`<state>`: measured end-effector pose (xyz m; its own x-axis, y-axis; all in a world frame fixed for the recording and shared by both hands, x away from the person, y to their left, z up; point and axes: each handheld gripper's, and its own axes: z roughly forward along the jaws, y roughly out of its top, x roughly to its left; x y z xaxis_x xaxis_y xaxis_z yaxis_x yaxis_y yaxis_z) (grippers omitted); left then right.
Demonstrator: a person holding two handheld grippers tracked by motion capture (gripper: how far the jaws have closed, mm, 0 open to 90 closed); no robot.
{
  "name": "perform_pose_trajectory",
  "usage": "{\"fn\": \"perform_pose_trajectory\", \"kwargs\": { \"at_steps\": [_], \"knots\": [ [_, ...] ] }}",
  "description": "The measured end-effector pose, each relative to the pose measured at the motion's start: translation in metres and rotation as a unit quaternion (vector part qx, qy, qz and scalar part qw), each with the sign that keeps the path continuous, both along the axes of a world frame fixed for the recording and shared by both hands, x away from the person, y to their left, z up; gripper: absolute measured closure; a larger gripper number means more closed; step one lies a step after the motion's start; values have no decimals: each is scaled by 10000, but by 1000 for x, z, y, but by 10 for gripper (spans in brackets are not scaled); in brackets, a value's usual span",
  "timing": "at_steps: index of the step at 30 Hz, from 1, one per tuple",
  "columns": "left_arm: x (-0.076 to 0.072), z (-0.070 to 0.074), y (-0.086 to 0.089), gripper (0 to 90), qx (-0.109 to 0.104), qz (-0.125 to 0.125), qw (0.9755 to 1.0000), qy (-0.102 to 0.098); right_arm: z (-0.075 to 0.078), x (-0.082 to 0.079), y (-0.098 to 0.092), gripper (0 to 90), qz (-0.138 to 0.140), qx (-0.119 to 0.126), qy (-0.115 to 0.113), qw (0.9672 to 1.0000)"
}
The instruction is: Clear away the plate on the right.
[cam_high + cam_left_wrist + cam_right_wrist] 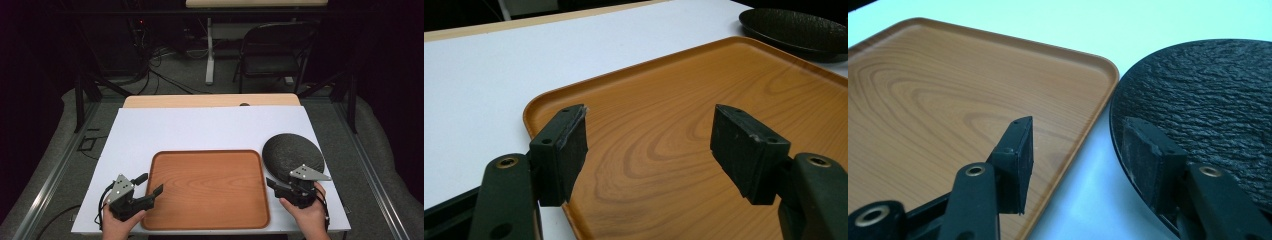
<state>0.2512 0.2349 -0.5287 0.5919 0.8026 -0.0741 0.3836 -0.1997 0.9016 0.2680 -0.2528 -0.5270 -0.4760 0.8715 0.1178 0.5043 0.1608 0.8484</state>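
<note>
Black textured plate [293,154] sits just right of the wooden tray [207,189], both grippers gaping wide and empty, so I'd ease the right gripper [276,185] straight onto its near rim before pinching.

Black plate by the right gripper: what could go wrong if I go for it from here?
1. The right gripper has open jaws straddling the gap between the black plate and the wooden tray; closing here might catch the tray's rim too.
2. The plate looks low and shallow, lying flat on the white board, so a jaw may slide over its rim rather than under it.
3. The left gripper, jaws open, hangs over the tray's left edge and could nudge the tray.
</note>
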Motion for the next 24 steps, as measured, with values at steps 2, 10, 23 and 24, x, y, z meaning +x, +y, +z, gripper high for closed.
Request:
{"fn": "perform_pose_trajectory", "kwargs": {
  "at_steps": [2, 10, 23, 24],
  "knots": [
    [0, 0, 1, 313, -10, 23, 10000, 16, 0, 1, -2, 466, -22, 76, 23, 10000],
    [-2, 0, 2, 313, -50, 62, 10000, 14, 0, 6, -14, 465, -204, 286, 97, 9993],
    [-4, -3, 5, 306, 5, 87, 9998, 151, 1, 14, -46, 439, -824, 414, 121, 9957],
    [-4, -3, 5, 305, 9, 89, 9998, 162, 1, 14, -50, 421, -883, 427, 111, 9951]
  ]
}}
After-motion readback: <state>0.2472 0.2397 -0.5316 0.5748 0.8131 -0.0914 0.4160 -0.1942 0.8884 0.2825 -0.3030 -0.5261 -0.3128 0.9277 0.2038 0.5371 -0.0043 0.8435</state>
